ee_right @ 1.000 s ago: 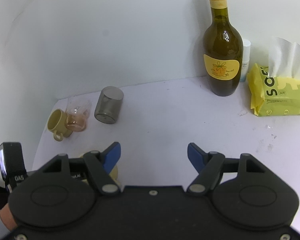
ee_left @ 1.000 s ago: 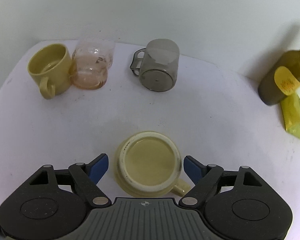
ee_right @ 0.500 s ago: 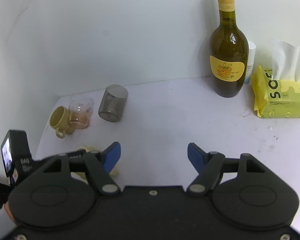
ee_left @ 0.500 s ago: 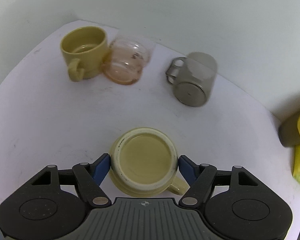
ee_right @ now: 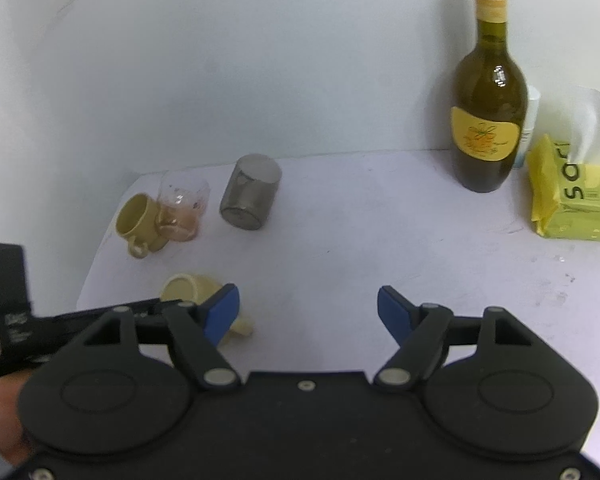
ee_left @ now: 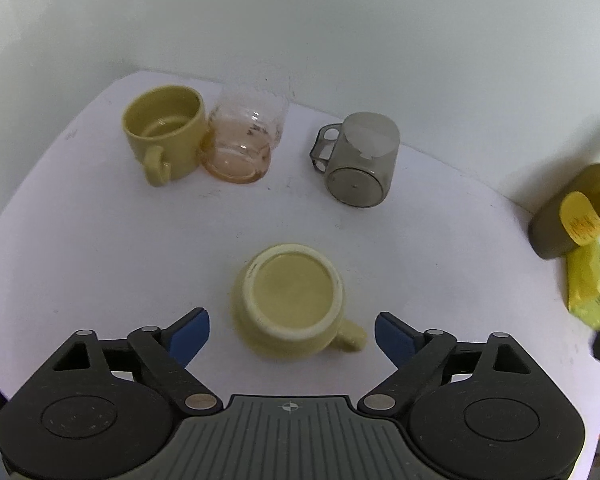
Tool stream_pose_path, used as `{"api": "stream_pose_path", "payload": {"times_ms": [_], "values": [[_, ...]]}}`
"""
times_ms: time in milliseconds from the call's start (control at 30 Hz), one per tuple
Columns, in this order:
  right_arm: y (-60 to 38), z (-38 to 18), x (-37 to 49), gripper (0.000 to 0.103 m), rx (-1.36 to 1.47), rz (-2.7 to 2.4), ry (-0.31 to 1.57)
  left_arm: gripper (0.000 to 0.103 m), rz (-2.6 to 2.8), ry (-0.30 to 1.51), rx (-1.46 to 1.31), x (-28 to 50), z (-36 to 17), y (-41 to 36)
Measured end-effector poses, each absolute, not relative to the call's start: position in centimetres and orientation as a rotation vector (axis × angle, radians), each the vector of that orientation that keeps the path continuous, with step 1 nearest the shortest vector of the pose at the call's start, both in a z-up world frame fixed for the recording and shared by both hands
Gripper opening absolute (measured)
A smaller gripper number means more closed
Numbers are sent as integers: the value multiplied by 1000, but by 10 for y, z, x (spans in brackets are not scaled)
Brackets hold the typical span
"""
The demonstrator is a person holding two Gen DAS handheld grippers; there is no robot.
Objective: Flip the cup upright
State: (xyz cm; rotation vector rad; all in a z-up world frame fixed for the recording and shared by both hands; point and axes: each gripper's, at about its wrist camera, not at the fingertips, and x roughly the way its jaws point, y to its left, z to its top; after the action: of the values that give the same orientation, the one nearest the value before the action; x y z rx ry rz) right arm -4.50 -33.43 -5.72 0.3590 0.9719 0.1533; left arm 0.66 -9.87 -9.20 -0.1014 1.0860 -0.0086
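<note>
A pale yellow cup (ee_left: 294, 300) stands upside down on the white table, base up, handle to the lower right. My left gripper (ee_left: 292, 330) is open, its blue fingertips (ee_left: 190, 330) apart on either side of the cup and not touching it. The cup also shows in the right wrist view (ee_right: 188, 288), partly hidden behind that gripper's left finger. My right gripper (ee_right: 308, 312) is open and empty above the table's middle.
At the back stand an upright olive-yellow mug (ee_left: 164, 132), a clear pinkish glass (ee_left: 242, 144) and an inverted grey handled cup (ee_left: 360, 160). A dark wine bottle (ee_right: 488, 120) and a yellow tissue pack (ee_right: 576, 200) stand at the right.
My left gripper's fingers closed in against the upside-down cup half a second ago and have now opened wide and drawn back a little. The right gripper has barely moved.
</note>
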Motion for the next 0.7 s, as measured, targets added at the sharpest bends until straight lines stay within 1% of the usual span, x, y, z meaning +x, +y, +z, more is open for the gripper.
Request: {"api": "stream_pose_path", "payload": {"times_ms": [67, 200, 300, 333, 367, 500, 700], "values": [[-328, -58, -43, 81, 344, 175, 987, 102, 11, 1069, -102, -8, -80, -91], [-312, -55, -40, 91, 309, 223, 1018, 103, 49, 1054, -109, -27, -60, -76], [-293, -46, -39, 93, 256, 224, 1038, 103, 62, 1030, -127, -39, -43, -59], [-288, -44, -38, 102, 246, 216, 1045, 103, 65, 1028, -128, -41, -40, -56], [-277, -36, -37, 103, 220, 184, 1065, 103, 70, 1026, -126, -44, -34, -49], [-246, -12, -44, 103, 163, 120, 1016, 103, 76, 1051, -54, -44, -20, -27], [-200, 0, -55, 103, 118, 111, 1023, 103, 67, 1048, -30, -48, -12, 0]]}}
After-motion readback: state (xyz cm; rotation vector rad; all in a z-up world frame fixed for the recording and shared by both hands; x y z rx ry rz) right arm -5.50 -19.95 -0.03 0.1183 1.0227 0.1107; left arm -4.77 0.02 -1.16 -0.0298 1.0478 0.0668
